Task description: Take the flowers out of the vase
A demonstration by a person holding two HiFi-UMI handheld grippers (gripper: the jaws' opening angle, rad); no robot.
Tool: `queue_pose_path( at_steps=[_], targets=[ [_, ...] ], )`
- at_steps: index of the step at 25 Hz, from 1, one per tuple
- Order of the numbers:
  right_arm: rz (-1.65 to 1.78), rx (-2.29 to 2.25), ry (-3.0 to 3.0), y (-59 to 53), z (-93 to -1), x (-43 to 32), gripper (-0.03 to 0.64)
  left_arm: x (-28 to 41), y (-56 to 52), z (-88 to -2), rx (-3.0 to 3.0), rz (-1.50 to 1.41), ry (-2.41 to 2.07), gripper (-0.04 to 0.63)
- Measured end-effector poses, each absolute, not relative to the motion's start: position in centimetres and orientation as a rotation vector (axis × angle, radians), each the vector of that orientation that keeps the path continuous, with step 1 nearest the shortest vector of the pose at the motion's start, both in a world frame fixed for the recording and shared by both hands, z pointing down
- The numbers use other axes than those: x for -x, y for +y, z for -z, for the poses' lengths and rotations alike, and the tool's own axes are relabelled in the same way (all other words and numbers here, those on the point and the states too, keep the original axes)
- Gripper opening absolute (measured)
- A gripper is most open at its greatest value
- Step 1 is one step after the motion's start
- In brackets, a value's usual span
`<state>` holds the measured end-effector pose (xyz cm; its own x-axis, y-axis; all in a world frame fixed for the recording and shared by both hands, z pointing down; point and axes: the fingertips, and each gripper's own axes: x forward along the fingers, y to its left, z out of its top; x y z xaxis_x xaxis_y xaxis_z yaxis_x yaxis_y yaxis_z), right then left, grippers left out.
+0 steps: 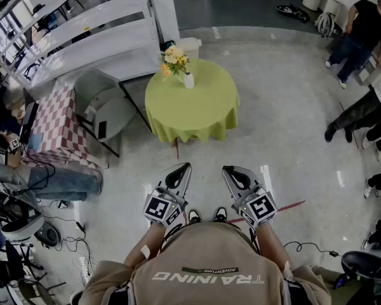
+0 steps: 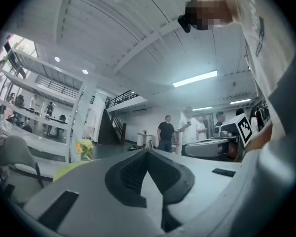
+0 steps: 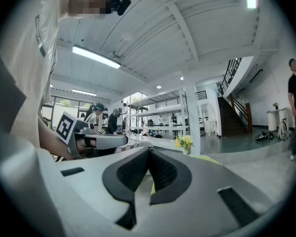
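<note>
Yellow and orange flowers stand in a small white vase near the far edge of a round table with a lime-green cloth. The table is well ahead of me across the floor. My left gripper and right gripper are held level close to my body, far short of the table, both shut with nothing between their tips. The flowers show small at the left in the left gripper view. In the right gripper view the flowers rise just above my shut right gripper.
A grey chair and a table with a red-checked cloth stand left of the round table. A white shelving unit is behind it. People stand at the right, and cables lie on the floor at my left.
</note>
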<state>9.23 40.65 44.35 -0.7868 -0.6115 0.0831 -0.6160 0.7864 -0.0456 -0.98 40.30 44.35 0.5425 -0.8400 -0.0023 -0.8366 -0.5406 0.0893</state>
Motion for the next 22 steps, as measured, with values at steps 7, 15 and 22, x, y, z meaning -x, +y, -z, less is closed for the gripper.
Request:
queue_pose_path(
  at_steps=[7,15,22],
  targets=[
    [-0.077,-1.011,-2.901,37.7,-45.7,-8.8,-0.005,2.2,38.0,-46.1,-2.672,0.045,-1.531,0.011],
    [-0.112,-0.962,-2.914,37.4,-46.1,-7.1,-0.003,4.6,39.0,-47.1,-2.627,0.027,-1.553,0.011],
    [-0.163,-1.001,-2.882,36.4,-47.2,-5.0,-0.003,7.7,39.1,-48.0,-2.592,0.030,-1.574,0.011]
  ],
)
